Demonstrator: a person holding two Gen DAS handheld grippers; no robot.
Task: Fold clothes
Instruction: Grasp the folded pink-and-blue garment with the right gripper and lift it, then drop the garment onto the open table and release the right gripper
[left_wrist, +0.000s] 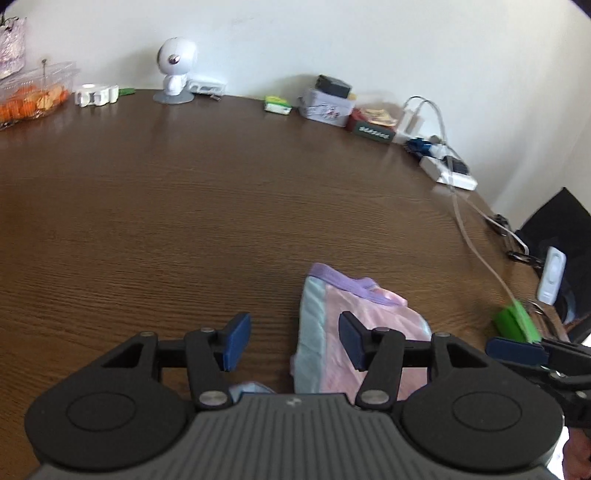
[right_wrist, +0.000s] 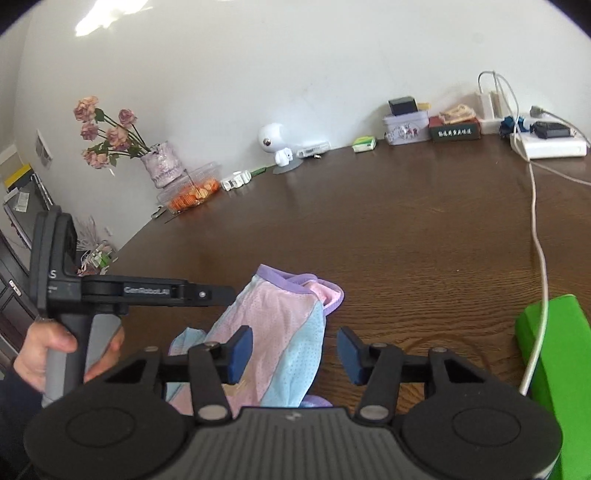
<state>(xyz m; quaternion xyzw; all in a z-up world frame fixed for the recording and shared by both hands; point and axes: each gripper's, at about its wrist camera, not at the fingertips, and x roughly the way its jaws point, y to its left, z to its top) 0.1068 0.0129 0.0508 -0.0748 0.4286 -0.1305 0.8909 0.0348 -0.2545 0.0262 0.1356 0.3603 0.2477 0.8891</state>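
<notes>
Pink, pale-blue and lilac mesh garment (right_wrist: 280, 332) lies crumpled on the dark brown wood-grain counter (right_wrist: 406, 240), near its front edge, and serves as the landmark for everything else.

Far to the left of the garment and well behind it, against the white wall, a lilac textured vase (right_wrist: 162, 162) holds dusty-pink artificial roses (right_wrist: 107, 129). Just beside the vase, toward the garment, a clear plastic clamshell box (right_wrist: 192, 192) contains orange pieces of food; what they are cannot be told. Straight behind the garment, at the counter's back edge, stands a white round-headed figurine (right_wrist: 275, 142). Behind and to the right of the garment a pale printed tin (right_wrist: 404, 131) is closed, with a small black box (right_wrist: 402, 105) resting on its lid; its contents are hidden. Next along, further right, a dark lettered box (right_wrist: 456, 131) carries some tan packets on top. Furthest right of the garment, a white power strip (right_wrist: 550, 147) holds plugs and cables, and a bright green block (right_wrist: 554, 350) sits near the front edge.

The left tool (left_wrist: 295, 341) hangs over the garment's left edge with its blue pads apart, one pad over bare wood and one over the cloth, pressing nothing. The right tool (right_wrist: 295, 354) stands likewise spread, its left pad over the cloth, gripping nothing. A hand (right_wrist: 55, 350) holds the left tool's grey handle.
</notes>
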